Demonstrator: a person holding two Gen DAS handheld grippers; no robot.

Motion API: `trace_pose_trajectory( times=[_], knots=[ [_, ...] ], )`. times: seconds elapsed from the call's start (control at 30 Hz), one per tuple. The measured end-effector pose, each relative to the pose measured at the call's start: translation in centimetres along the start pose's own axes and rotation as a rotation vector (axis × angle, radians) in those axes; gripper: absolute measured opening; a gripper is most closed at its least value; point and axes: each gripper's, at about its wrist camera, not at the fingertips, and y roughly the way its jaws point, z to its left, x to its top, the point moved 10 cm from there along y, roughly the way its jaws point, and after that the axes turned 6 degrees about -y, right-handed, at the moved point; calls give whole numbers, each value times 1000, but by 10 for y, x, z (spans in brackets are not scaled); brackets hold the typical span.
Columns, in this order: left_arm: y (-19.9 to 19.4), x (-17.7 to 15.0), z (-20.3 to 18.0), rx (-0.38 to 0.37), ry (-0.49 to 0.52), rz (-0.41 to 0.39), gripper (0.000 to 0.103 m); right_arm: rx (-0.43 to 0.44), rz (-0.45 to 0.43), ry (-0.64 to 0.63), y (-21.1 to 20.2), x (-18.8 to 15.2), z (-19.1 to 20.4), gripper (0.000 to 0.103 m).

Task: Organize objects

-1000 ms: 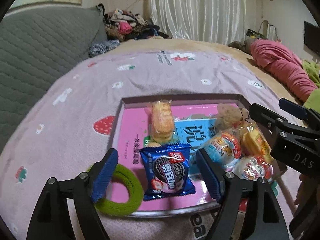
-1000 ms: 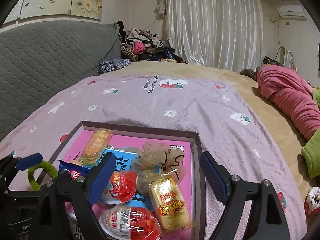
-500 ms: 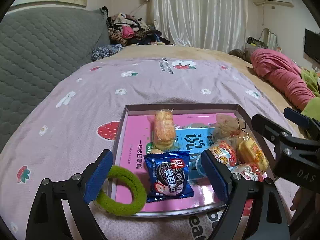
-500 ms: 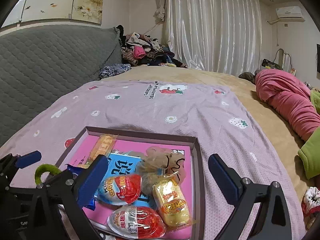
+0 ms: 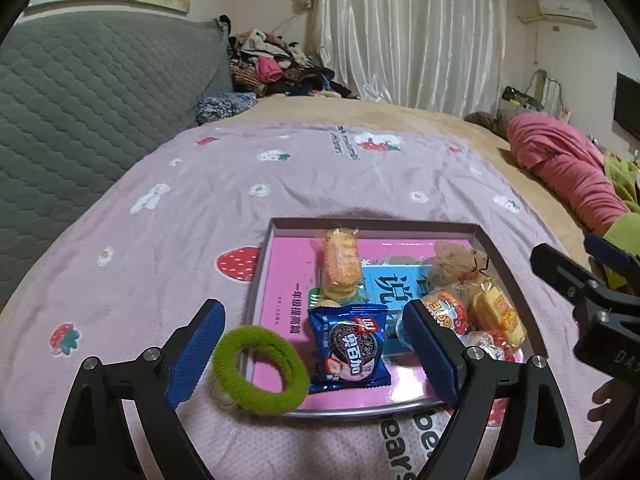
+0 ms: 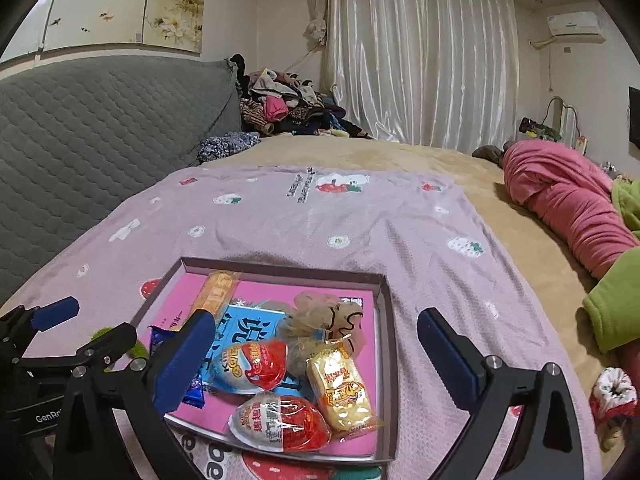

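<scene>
Left gripper (image 5: 312, 344) gapes empty; cookie packet (image 5: 350, 350) lies between, under its spread fingers.

Far side: I see bare pink blanket (image 5: 280, 184) beyond the tray (image 5: 496, 248), wide room there.
Left of tray: open blanket, only the green ring (image 5: 260, 368) lies across the near-left rim.
Tray right half: my way is crowded by wrapped snacks (image 6: 304, 380).
Tray left half: pink floor is free between the blue cookie packet (image 5: 348, 348) and left wall.
Right edge: pink bundle (image 6: 568, 200) blocks.
</scene>
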Motion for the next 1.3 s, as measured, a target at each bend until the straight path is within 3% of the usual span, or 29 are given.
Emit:
trace_pose_trajectory(
  times=[0.17, 0.27, 0.7, 1.3],
  knots=[
    [-21, 2, 5, 26, -8, -9, 92, -4, -15, -25, -24, 6, 7, 102],
    [-36, 3, 6, 36, -4, -12, 103, -3, -12, -26, -37, 8, 12, 102],
    [-106, 16, 14, 27, -22, -50, 103, -9, -39, -12, -105, 18, 14, 102],
    [-187, 6, 14, 57, -4, -88, 103, -19, -78, -20, -192, 13, 22, 102]
  ],
)
